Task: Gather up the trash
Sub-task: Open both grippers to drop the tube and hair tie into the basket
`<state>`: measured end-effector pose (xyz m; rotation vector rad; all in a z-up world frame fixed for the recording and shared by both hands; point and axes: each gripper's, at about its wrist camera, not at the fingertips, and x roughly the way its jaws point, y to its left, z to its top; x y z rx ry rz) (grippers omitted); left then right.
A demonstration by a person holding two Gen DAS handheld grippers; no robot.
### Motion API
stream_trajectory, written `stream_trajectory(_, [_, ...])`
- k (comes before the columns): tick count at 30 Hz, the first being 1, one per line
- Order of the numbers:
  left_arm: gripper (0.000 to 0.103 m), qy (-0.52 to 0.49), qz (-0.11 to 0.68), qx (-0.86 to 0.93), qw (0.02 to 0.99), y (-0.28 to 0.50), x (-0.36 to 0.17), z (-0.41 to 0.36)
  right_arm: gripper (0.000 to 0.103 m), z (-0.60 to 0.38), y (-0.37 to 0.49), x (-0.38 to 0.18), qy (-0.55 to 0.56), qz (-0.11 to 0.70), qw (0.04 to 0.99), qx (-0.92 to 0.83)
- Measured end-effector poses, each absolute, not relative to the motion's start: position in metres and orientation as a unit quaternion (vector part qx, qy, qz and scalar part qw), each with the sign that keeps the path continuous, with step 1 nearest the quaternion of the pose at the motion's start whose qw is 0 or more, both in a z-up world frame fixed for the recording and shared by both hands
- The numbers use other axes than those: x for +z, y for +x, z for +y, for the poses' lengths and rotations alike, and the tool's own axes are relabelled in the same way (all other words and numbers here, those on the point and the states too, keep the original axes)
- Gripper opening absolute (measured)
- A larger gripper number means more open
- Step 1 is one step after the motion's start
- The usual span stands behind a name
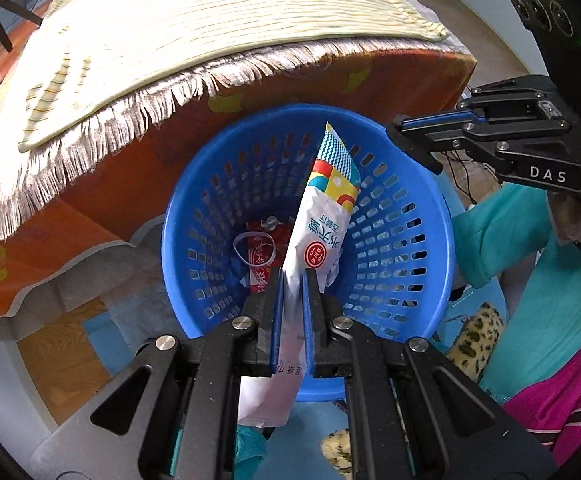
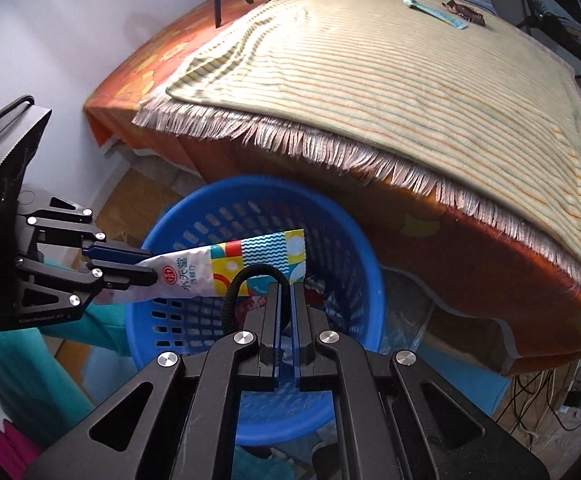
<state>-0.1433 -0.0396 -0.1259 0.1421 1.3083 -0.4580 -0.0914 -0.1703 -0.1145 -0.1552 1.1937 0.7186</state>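
1. Left gripper: fingers are pinched on a white snack wrapper with a patterned blue, yellow and red end. The wrapper is held over the open mouth of the blue plastic basket, patterned end pointing away from the gripper.
2. In the right wrist view the same wrapper is seen held sideways by the left gripper above the basket.
3. Right gripper: fingers are pressed almost together on a black hair tie, whose loop arches up and to the left of the fingertips. It is held above the basket opening, just in front of the wrapper.
4. Basket contents, seen in the left wrist view: a red printed wrapper on the bottom with a thin pale elastic band lying on it.
5. The basket stands on the floor, close against the side of a bed draped in an orange sheet and topped by a striped fringed blanket.
6. On the blanket's far end, two more items lie side by side: a light blue stick packet and a dark brown wrapper.
7. The right gripper is seen at the right of the left wrist view, beside a teal sleeve.
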Motion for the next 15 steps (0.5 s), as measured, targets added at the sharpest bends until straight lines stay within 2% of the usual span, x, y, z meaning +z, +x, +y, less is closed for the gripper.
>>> stream_trajectory(11, [0.009,0.076,0.614,-0.206,0.758,-0.145,-0.139,-0.05,0.008,-0.169,-0.088,-0.125,-0.072,0.568,0.754,0.322])
stream_trajectory(14, [0.009,0.075,0.614,-0.204,0.759,-0.145,-0.14,-0.049,0.027,-0.167,-0.089,-0.126,-0.077,0.568,0.754,0.321])
stream_trajectory(15, [0.009,0.076,0.614,-0.203,0.759,-0.145,-0.141,-0.05,0.037,-0.167,-0.09,-0.125,-0.078,0.565,0.756,0.321])
